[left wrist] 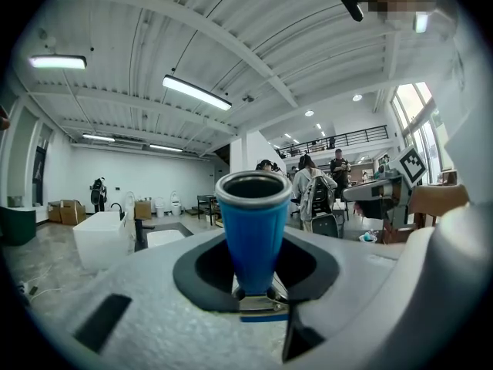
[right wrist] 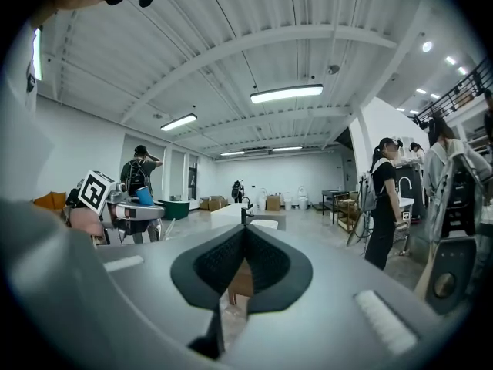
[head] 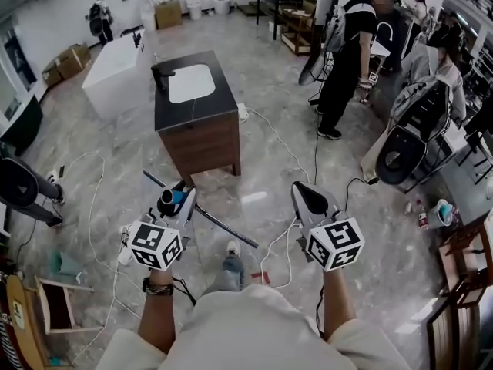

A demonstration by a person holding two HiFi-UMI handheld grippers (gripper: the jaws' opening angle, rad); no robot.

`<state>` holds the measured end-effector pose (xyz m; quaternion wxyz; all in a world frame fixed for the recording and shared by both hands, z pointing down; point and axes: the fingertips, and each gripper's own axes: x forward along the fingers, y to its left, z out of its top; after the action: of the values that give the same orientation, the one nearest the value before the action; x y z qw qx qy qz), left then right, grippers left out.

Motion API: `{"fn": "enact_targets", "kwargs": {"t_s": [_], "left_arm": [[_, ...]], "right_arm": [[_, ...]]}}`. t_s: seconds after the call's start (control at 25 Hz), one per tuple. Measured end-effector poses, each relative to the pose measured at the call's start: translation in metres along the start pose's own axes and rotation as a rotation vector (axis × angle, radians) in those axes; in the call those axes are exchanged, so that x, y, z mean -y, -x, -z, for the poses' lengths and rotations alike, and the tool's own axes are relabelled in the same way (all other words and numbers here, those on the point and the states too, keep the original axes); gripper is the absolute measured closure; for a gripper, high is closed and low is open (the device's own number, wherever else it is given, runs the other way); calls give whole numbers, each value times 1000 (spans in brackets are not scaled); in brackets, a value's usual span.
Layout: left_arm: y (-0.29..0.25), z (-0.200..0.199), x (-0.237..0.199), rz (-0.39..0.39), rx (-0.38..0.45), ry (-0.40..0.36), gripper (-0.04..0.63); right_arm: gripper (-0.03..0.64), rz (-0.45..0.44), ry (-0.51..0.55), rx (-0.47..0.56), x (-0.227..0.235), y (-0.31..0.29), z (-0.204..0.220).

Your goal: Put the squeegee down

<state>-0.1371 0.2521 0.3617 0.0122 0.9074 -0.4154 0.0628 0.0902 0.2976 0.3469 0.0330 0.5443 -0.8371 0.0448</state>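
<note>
Squeegee [left wrist: 253,222] clamped in left tool [head: 177,206]; right tool [right wrist: 245,264] closed, empty; vanity [head: 196,122] ahead.

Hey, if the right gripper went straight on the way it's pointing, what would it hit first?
Probably the vanity. In the right gripper view it sits dead ahead, past the shut tips of the right gripper. Nothing shows nearer, though depth is unclear.

The floor [head: 308,91] is glossy grey marble-pattern tile, with white cables [head: 286,146] trailing across it. A wooden vanity cabinet [head: 202,149] with a dark top and white basin stands mid-room; a white bathtub [head: 114,72] and cardboard boxes [head: 65,62] sit beyond it, near the white wall [head: 69,6]. The ceiling [left wrist: 254,45] is white and beamed, lit by strip lights [left wrist: 196,92].
</note>
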Motion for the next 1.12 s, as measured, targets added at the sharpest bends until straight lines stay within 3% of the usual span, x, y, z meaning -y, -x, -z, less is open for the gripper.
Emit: {"fn": "enact_targets", "kwargs": {"t_s": [0.44, 1.12], "left_arm": [[-91, -6, -82, 41, -29, 22, 483], [-172, 0, -167, 57, -59, 56, 483]], "right_arm": [[611, -1, -18, -35, 33, -113, -15], [611, 21, -59, -81, 68, -224, -23]]}}
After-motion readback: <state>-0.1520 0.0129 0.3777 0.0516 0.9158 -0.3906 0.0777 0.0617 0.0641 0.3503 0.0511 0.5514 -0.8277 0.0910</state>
